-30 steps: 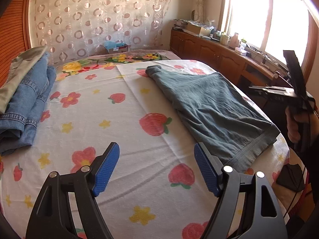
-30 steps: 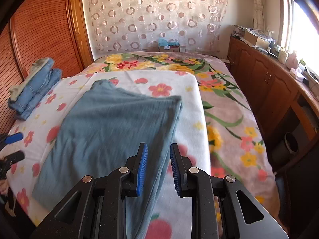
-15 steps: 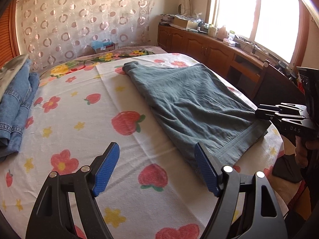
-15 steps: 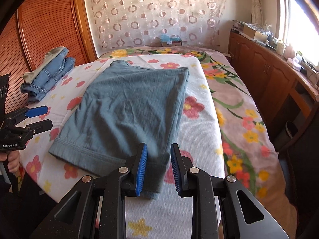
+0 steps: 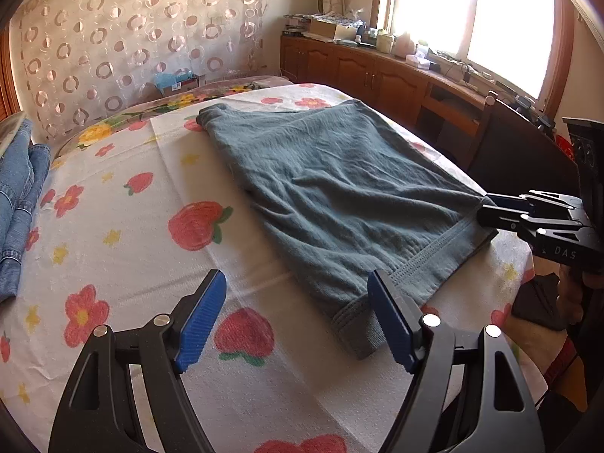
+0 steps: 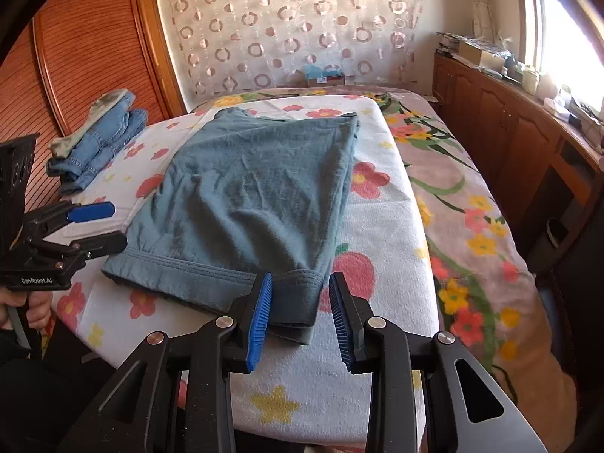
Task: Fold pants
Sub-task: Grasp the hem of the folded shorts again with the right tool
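Teal-grey pants (image 6: 256, 188) lie folded flat on the strawberry-print sheet (image 6: 377, 302), hem end toward me. My right gripper (image 6: 301, 283) straddles the hem's right corner (image 6: 298, 298). Its jaws are opening, and the right pad stands clear of the cloth. In the left wrist view the pants (image 5: 339, 196) run away from me, and the right gripper (image 5: 487, 211) shows at the hem's far corner. My left gripper (image 5: 298, 294) is open wide over the sheet, its right finger (image 5: 389, 313) beside the hem's near corner. From the right wrist view the left gripper (image 6: 113, 225) sits just left of the hem.
A stack of folded blue jeans (image 6: 102, 139) lies at the sheet's far left, also seen as jeans (image 5: 15, 196). Wooden cabinets (image 6: 509, 132) line the right wall under a window. A patterned curtain (image 6: 283, 30) hangs behind the bed. A person's hand (image 6: 34, 309) holds the left handle.
Both grippers have closed in on the hem end of the pants. The right jaws have widened, with the hem corner now between them. The left gripper stays open.
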`<state>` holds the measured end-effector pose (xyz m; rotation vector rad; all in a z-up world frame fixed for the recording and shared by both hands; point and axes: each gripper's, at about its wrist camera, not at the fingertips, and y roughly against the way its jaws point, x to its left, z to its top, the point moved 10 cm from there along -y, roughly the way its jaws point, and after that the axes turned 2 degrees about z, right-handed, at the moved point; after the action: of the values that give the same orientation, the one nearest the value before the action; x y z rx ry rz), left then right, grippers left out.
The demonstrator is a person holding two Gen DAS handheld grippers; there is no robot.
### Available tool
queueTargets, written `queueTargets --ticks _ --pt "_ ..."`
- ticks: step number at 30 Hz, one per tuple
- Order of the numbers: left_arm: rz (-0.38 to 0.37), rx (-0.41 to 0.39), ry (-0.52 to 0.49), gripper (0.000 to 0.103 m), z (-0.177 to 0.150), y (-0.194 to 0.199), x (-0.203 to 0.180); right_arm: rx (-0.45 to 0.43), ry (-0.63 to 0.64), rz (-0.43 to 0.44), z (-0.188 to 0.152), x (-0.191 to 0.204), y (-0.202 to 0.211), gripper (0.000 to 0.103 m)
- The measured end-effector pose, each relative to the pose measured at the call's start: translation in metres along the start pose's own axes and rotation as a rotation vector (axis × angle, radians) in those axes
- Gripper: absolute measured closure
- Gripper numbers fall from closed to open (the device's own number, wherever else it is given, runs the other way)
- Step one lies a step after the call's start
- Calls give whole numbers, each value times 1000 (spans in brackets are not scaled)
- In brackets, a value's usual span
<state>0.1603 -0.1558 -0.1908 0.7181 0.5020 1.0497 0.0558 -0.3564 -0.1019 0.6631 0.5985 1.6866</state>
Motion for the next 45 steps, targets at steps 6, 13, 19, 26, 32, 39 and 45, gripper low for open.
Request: queueTargets --ticks 6,13,19,26,32,39,45 --pt "-5 11 6 25 -4 -3 -1 -4 2 18 -3 3 4 87" --pt "-1 9 13 25 -3 -1 1 -17 -1 27 -3 10 13 91" --pt "-29 -7 12 25 -1 5 -4 -1 -28 9 -8 4 7 87" --pt "-62 17 15 34 -7 1 -11 28 -34 4 -12 4 -2 76" --pt "-65 37 3 35 -13 -2 -15 37 -39 -24 -13 1 -3 68" --pt "-59 39 -3 35 -15 -4 -16 57 -41 -35 -15 2 -2 67" --pt "-60 36 -5 35 -14 -3 -17 52 -7 -17 -16 9 -3 69"
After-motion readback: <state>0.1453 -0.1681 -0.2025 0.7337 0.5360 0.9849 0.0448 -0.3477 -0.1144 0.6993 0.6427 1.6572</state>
